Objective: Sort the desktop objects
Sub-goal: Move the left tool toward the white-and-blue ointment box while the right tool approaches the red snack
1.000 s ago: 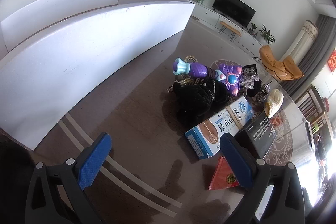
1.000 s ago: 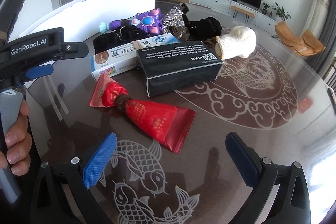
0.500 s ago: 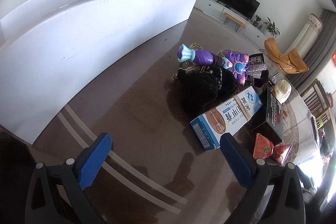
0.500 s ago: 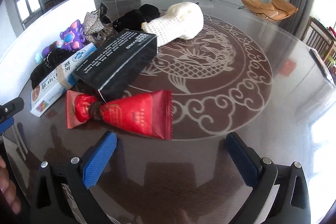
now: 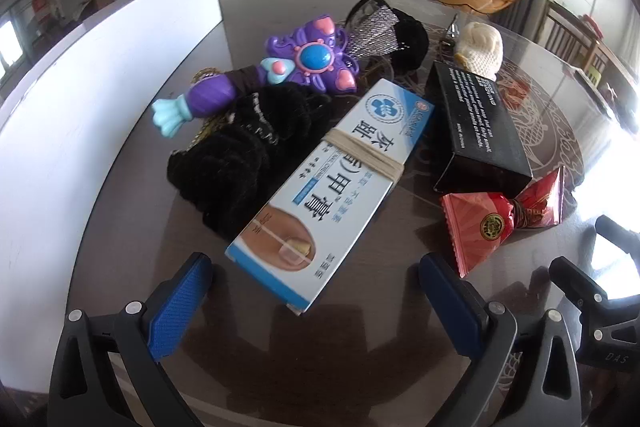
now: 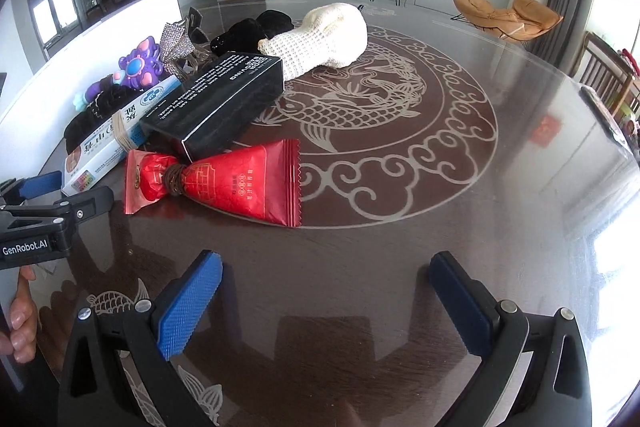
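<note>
grippers first: you are holding both with their blue pads spread wide apart and nothing between them. your left gripper (image 5: 316, 297) has swung round since half a second ago; the white partition (image 5: 100, 99) that was filling most of its view is now sitting off at 9 o'clock, and the pile of objects is lying straight ahead. the near end of the blue-and-white ointment box (image 5: 332, 187) is now sitting almost between its pads, pointing away toward 1 o'clock, with a tan rubber band wrapped round its middle. your right gripper (image 6: 326, 301) is hovering over bare table (image 6: 460, 219) as before, with the red snack packet (image 6: 224, 181) at 11 o'clock, nearer to the left gripper's black frame than it was.

in the left view, a black fuzzy cloth (image 5: 244, 155) is lying against the box at 10 o'clock, partly under its edge. a purple toy wand (image 5: 280, 71) is lying beyond the cloth, its teal end pointing to 9 o'clock. a silver sequined piece (image 5: 372, 35) and another black fuzzy lump (image 5: 408, 43) are sitting behind the wand. the black box (image 5: 476, 119) is lying just right of the ointment box, apart from it by a thin gap, and a cream knitted item (image 5: 482, 51) is resting past its far end. the red packet is touching the black box's near corner at 3 o'clock.

in the right view, your left hand (image 6: 20, 319) is showing at 8 o'clock, fingers curled on the handle.
</note>
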Motion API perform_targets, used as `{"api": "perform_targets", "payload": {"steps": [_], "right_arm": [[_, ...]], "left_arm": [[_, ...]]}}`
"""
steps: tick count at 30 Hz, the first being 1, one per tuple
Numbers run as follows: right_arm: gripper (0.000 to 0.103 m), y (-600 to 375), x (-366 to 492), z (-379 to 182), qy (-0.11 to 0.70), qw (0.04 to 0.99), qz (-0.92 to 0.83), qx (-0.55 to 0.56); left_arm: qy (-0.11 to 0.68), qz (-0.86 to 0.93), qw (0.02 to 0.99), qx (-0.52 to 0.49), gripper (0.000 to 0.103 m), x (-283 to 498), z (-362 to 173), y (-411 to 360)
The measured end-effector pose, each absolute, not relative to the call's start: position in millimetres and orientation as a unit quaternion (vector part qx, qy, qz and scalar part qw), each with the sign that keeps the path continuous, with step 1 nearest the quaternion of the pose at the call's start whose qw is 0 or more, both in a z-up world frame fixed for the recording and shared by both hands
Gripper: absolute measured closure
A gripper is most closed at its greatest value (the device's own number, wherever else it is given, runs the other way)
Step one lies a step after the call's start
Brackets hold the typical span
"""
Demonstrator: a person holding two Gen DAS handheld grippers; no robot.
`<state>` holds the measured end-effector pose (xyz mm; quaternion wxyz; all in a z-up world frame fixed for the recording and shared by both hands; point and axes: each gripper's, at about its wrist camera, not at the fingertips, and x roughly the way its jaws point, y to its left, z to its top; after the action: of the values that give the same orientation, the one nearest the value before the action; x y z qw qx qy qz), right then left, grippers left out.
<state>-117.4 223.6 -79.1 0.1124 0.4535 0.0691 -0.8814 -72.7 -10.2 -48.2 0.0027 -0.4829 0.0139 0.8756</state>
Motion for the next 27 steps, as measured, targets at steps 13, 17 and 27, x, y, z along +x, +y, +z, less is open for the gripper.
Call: {"api": "perform_targets", "payload": {"steps": [13,17,27], "right_arm": [[0.0,224,-117,-79,0.069,0.112,-0.882,0.453],[0.0,224,-117,-79,0.069,0.112,-0.882,0.453],[0.0,224,-117,-80,0.069,0.112,-0.882,0.453]], "left_arm": [[0.021,0.88,0.031,-0.473,0.022,-108,-34,-8],[0.031,0.885,0.045,-0.462,0.062,-79,-25,-5],[0.006,0.878,-0.017,-0.478,0.005,-61,-42,1]]}}
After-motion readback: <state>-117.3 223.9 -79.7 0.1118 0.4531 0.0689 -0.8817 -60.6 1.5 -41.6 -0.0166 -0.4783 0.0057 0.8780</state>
